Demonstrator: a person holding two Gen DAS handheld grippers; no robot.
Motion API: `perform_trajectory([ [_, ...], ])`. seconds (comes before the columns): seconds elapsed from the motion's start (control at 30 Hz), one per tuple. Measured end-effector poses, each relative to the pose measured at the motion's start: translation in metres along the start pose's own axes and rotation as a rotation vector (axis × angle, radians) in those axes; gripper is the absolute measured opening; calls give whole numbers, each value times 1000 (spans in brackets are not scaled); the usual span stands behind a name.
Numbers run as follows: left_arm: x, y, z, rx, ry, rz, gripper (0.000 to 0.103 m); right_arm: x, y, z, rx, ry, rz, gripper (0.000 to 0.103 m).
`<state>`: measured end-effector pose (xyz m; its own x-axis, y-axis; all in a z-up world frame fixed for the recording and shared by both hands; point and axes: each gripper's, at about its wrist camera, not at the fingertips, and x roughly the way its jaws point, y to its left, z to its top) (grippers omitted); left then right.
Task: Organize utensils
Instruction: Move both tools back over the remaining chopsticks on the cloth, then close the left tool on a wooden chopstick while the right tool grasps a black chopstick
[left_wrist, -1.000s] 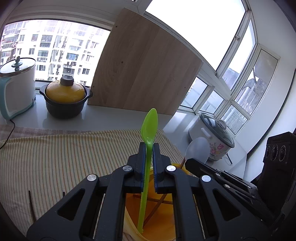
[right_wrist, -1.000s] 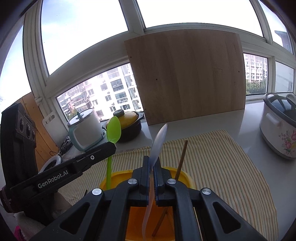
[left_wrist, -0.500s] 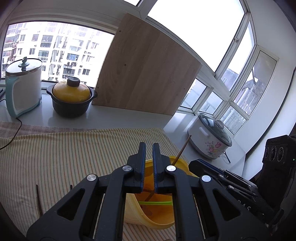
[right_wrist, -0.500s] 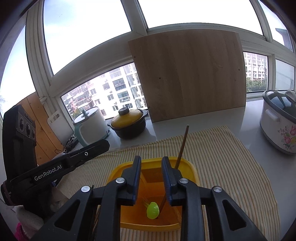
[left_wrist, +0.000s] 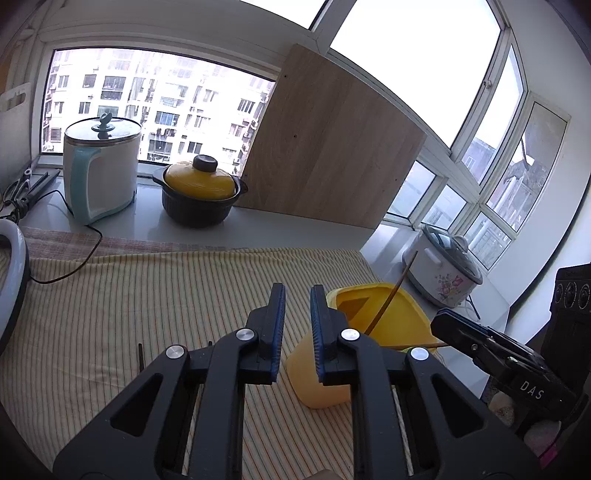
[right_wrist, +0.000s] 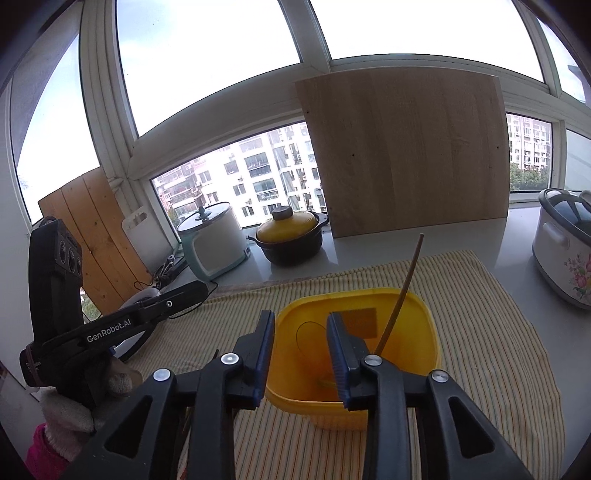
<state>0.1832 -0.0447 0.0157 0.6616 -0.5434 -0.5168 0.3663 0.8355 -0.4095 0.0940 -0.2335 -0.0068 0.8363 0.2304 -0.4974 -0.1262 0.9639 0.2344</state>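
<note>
Above the yellow bin (right_wrist: 354, 369), both spoons gone, left gripper (left_wrist: 297, 325) and right gripper (right_wrist: 301, 347) have just been parting, empty

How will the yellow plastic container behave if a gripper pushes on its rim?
The yellow container looks thin-walled and nearly empty, so it is probably light and may slide on the striped cloth. It stands fairly tall, and a chopstick leans against its rim, so a high push might tip it. The smooth plastic could be slippery for the fingers.

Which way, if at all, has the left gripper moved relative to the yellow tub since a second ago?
Yes. The left gripper, jaws just opening and empty, has drawn back leftward: the yellow tub, earlier beneath it, now sits to its right.
</note>
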Motion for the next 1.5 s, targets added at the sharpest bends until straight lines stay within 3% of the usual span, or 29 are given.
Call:
perform_trajectory([
  [0.03,-4,6,-3,-2,2,16,27,-1,4,-2,-6,2,8,31],
  [0.13,-17,27,-13,-17,20,71,27,-2,17,-9,-21,13,45,34],
  [0.27,-30,54,-32,-38,54,120,27,1,38,-22,-61,28,78,53],
  [0.33,-33,67,-41,-48,75,145,27,6,49,-30,-92,43,92,56],
  [0.5,-32,95,-63,-85,144,212,27,28,72,-47,-147,113,109,59],
  [0.63,-22,105,-79,-73,204,243,27,39,79,-55,-128,113,123,71],
  [0.9,-1,118,-110,-63,322,243,27,80,93,-68,-130,319,167,71],
  [1.0,6,124,-116,-90,345,227,27,95,94,-75,-110,367,153,62],
  [1.07,9,127,-119,-97,353,228,27,108,93,-79,-99,409,128,43],
  [1.1,10,127,-120,-97,357,230,27,114,92,-81,-92,434,120,40],
  [1.5,21,121,-117,-37,374,250,19,160,84,-105,-87,555,30,25],
])
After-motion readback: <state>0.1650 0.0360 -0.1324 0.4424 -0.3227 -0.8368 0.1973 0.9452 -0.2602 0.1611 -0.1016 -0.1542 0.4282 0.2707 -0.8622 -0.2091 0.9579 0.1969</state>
